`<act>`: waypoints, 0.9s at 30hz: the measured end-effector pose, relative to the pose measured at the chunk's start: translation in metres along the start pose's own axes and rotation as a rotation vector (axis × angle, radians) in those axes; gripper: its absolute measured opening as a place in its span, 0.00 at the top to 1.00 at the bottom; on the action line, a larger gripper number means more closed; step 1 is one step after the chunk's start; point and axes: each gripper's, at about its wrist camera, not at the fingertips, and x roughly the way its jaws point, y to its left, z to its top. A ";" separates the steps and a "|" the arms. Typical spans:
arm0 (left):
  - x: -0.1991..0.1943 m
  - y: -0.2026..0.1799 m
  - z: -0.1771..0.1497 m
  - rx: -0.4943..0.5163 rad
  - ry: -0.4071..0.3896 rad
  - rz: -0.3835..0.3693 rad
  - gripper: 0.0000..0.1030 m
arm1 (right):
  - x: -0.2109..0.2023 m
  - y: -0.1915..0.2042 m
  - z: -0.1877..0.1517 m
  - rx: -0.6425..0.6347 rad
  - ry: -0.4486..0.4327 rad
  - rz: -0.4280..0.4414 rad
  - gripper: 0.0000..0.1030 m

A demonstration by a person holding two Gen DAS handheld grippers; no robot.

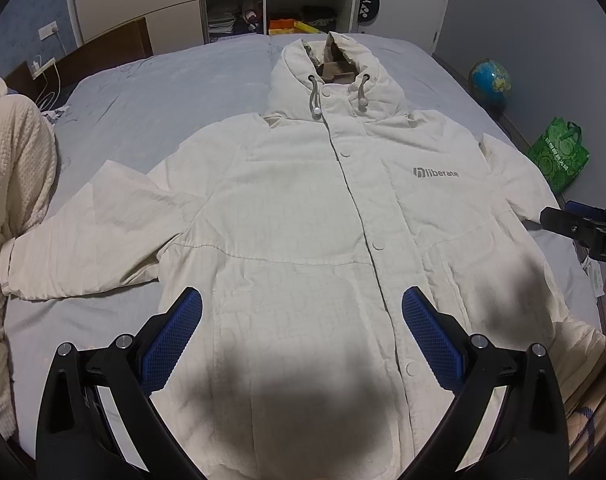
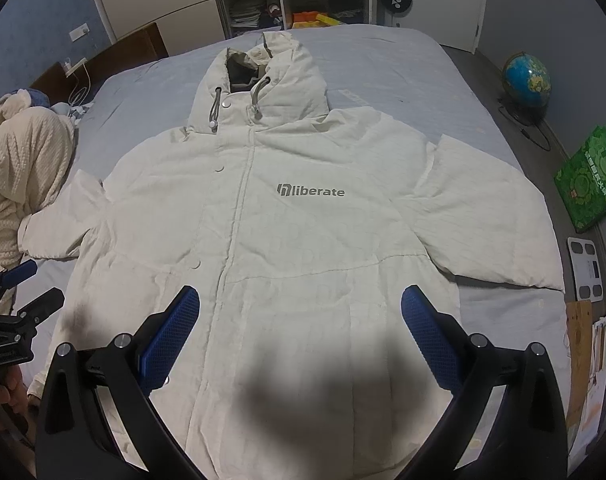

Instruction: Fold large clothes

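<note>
A large white hooded jacket [image 1: 303,220] with a grey "liberate" logo lies flat and face up on the bed, front snapped shut, both sleeves spread out; it also shows in the right wrist view [image 2: 295,232]. My left gripper [image 1: 302,300] is open and empty, hovering above the jacket's lower front. My right gripper [image 2: 300,300] is open and empty, above the lower front further right. The right gripper also shows at the right edge of the left wrist view [image 1: 583,228], and the left gripper at the left edge of the right wrist view [image 2: 19,304].
The bed has a light blue sheet [image 1: 163,92]. A cream knit garment [image 1: 11,200] is piled on its left side. On the floor at right are a globe [image 2: 527,80], a green bag [image 2: 587,180] and a white scale [image 2: 587,264]. Shelves [image 1: 263,0] stand behind the bed.
</note>
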 end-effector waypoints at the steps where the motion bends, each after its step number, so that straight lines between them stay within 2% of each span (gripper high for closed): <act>1: 0.000 0.000 0.000 0.001 0.001 0.000 0.06 | 0.000 0.000 0.000 0.001 0.001 0.001 0.06; 27: -0.002 -0.002 -0.003 0.000 -0.002 -0.001 0.06 | 0.002 0.002 -0.001 -0.005 0.005 0.003 0.06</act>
